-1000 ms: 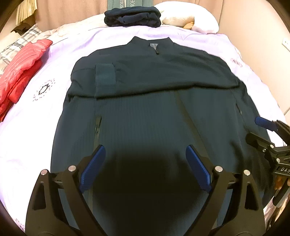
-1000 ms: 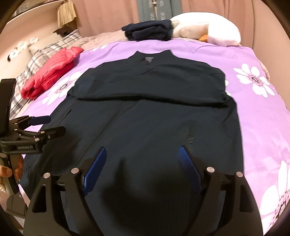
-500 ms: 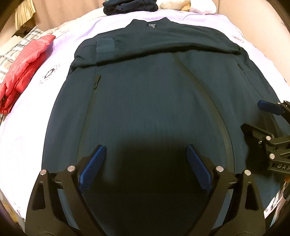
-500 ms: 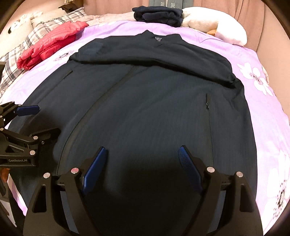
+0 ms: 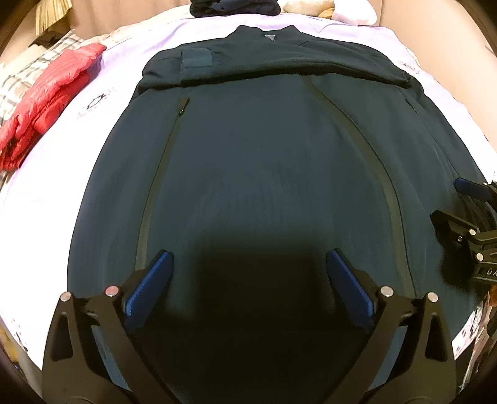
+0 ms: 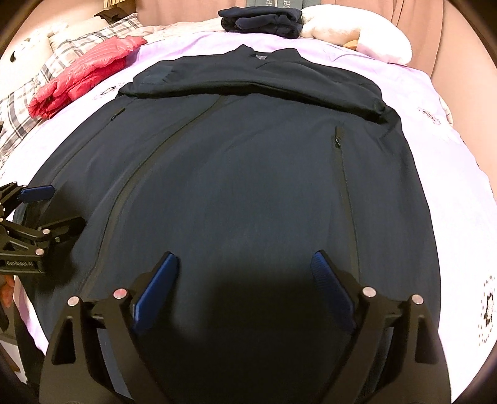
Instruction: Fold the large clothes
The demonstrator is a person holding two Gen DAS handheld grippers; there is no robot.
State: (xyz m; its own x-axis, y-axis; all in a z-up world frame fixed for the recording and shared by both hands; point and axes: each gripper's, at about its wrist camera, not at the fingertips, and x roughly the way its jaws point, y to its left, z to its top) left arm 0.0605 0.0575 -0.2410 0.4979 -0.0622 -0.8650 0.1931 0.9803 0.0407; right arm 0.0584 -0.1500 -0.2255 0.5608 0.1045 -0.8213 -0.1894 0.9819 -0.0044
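Navy, soft zip-front jacket (image 5: 264,174) on the lilac bed (image 5: 62,174) looks floppy; I'd pinch its near hem, both claws, left (image 5: 248,279) and right (image 6: 245,279), opening wide, empty.

A large dark navy jacket (image 5: 264,161) lies flat, front up and zipped, across the middle of the bed (image 5: 62,174), its sleeves folded across the chest, collar toward the far edge.

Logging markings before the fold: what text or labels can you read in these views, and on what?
"GenRobot.AI": on the left gripper body, right wrist view.
"DA", cut off by the frame edge: on the right gripper body, left wrist view.
"OH", partial: on the book spines behind the bed.
Grey tag at the jacket collar: too small to read.
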